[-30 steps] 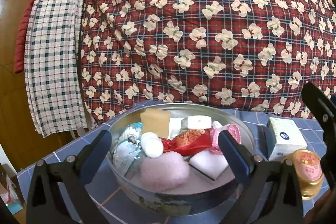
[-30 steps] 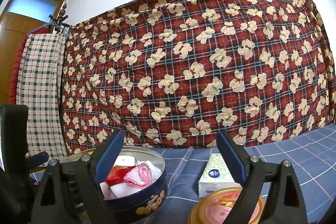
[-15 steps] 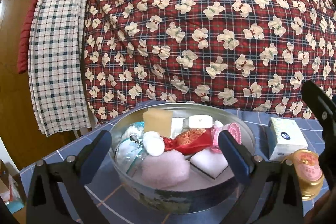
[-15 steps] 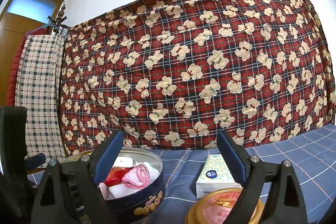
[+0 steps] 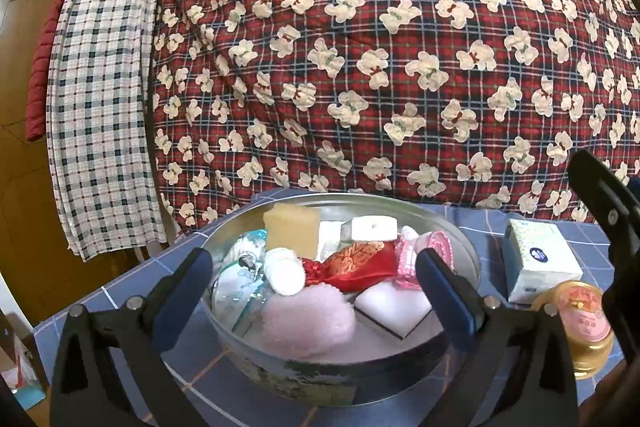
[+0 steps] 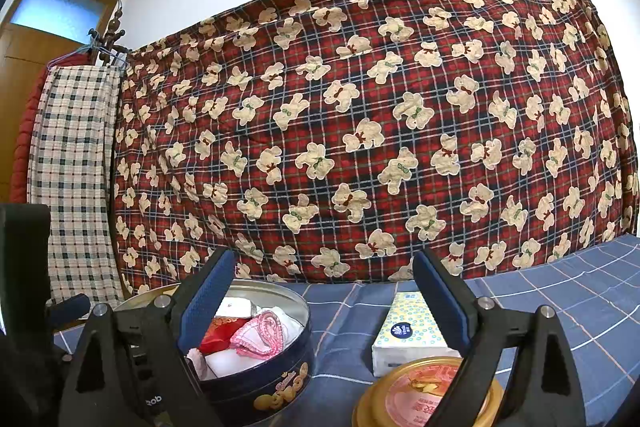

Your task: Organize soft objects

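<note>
- My left gripper [image 5: 312,283] hangs just above the near side of the round tin [image 5: 466,255], its jaws spread wide with nothing between the pads. It points a little downward into the tin.
- My right gripper [image 6: 324,291] is also released, jaws wide apart and empty. It sits to the right of the tin and looks level across the table; the gold lid [image 6: 428,393] lies just under it.
- The soft things are already gathered inside the tin. Nearest to the left gripper is a pink fluffy puff [image 5: 308,319]. Behind it are a small white roll [image 5: 284,271] and a red embroidered pouch [image 5: 352,265].
- At the right side of the tin lie a white sponge block [image 5: 394,307] and a pink lace piece [image 5: 424,255]. At the far wall of the tin stands a yellow sponge [image 5: 292,229], with a white block [image 5: 374,229] beside it.
- A clear plastic wrap [image 5: 236,283] fills the left side of the tin. I cannot tell what is in it.
- To the right of the tin, on the blue checked cloth [image 6: 560,291], stands a tissue pack [image 6: 408,335], apart from the tin.
- I judge all these things very light and easy to squash. The puff and the sponges will give under the pads and then spring back, so I would close on the middle of the body, not on an edge.
- The pouch and the lace may slide or unfold; I would pinch them where the cloth is bunched.
- The tissue pack is soft with a smooth wrapper, perhaps slippery. I would take it across its narrow sides.
- The tin and lid are stiff metal, and the tin may shift if I push it.
</note>
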`<state>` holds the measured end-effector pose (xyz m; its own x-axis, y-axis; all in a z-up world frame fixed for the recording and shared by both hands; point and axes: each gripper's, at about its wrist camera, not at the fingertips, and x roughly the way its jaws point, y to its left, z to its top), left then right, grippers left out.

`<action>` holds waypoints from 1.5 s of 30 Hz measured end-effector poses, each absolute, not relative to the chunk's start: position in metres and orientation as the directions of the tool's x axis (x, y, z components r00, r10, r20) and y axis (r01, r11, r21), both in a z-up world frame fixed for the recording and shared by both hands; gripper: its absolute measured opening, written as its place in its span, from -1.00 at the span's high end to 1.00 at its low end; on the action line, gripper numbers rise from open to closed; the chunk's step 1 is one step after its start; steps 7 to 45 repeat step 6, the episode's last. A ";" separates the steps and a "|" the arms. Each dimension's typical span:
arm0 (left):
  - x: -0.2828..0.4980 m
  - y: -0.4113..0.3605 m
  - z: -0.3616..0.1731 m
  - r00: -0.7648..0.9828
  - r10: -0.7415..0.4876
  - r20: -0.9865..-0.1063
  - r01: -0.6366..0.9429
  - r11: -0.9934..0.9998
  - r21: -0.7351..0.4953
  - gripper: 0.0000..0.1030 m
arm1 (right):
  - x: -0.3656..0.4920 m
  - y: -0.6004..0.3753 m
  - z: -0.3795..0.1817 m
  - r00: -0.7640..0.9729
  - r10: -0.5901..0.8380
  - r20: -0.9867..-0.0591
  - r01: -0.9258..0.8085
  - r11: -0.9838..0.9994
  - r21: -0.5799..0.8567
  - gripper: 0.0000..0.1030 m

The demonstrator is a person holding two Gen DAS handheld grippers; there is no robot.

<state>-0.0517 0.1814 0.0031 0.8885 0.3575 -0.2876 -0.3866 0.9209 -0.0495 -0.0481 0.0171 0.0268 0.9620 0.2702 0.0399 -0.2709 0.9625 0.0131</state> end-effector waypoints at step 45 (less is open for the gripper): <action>-0.050 0.179 0.003 0.885 0.361 -0.294 -0.391 0.919 -0.046 -1.00 | -0.047 0.017 0.026 0.962 0.270 0.038 -0.270 0.963 0.013 -0.80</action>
